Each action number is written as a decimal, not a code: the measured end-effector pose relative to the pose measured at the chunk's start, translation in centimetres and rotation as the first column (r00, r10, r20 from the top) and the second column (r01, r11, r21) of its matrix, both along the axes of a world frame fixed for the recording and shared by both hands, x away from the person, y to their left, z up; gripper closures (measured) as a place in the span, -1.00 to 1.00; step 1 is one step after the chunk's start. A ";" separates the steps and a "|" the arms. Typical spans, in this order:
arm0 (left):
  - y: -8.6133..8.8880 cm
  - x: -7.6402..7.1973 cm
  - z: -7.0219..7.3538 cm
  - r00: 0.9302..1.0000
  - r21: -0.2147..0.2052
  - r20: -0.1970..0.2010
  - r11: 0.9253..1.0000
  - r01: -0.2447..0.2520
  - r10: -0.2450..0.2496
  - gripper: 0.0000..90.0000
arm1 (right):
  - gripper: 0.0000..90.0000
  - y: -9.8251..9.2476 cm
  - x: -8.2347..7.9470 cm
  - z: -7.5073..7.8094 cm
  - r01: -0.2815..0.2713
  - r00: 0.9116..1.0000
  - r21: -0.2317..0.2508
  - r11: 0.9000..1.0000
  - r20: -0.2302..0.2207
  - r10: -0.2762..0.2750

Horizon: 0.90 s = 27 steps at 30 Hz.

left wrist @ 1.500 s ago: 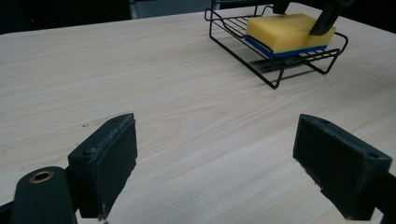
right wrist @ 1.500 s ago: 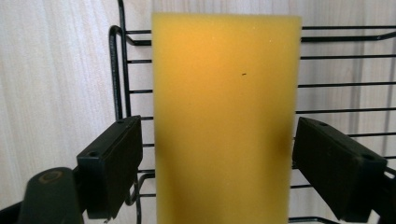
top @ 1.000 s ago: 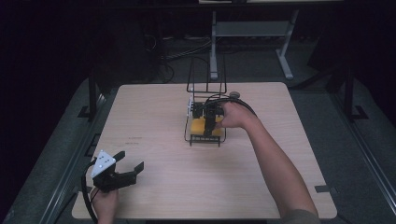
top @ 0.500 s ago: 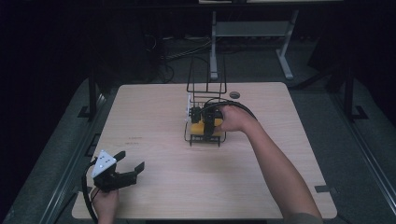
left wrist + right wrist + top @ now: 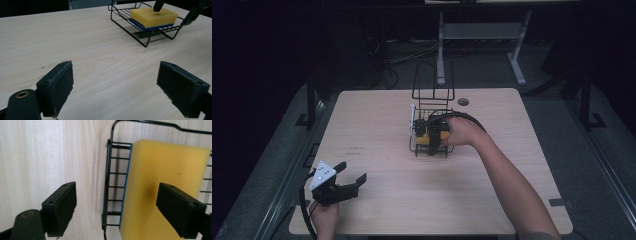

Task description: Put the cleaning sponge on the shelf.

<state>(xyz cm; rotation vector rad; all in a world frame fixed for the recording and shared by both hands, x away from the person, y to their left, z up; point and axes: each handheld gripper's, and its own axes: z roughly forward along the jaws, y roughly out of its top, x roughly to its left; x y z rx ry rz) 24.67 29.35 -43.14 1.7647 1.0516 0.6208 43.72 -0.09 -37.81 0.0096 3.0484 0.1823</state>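
Note:
A yellow sponge with a blue underside (image 5: 435,136) (image 5: 153,16) (image 5: 160,182) lies flat in a black wire rack (image 5: 433,90) (image 5: 140,37) (image 5: 108,182) at the middle of the table. My right gripper (image 5: 426,140) (image 5: 116,207) hovers open over the rack's edge. One jaw is above the sponge and the other above bare table beside the rack, with nothing held. Its jaw tips show over the sponge in the left gripper view. My left gripper (image 5: 353,171) (image 5: 115,92) stands open and empty above the near left corner, far from the rack.
The wooden table (image 5: 377,125) has a round cable hole (image 5: 463,101) at its far side. A small white piece (image 5: 412,116) sits on the rack's left side. A metal stand (image 5: 482,30) is on the floor beyond the table.
My right hand has shifted a little toward the near end of the rack, staying open over the sponge. The left gripper has not moved.

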 end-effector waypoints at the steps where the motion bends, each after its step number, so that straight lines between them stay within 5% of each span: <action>1: 0.0 0.0 0.0 1.000 0.001 0.001 1.000 0.000 0.000 -0.71 | -0.63 0.1 -0.1 0.0 -0.006 1.000 -0.002 1.000 0.004 0.006; 27: 0.2 0.1 0.0 1.000 -0.001 -0.005 1.000 -0.008 0.008 -0.71 | -0.64 0.4 -2.4 0.2 -0.028 1.000 0.010 1.000 0.006 0.027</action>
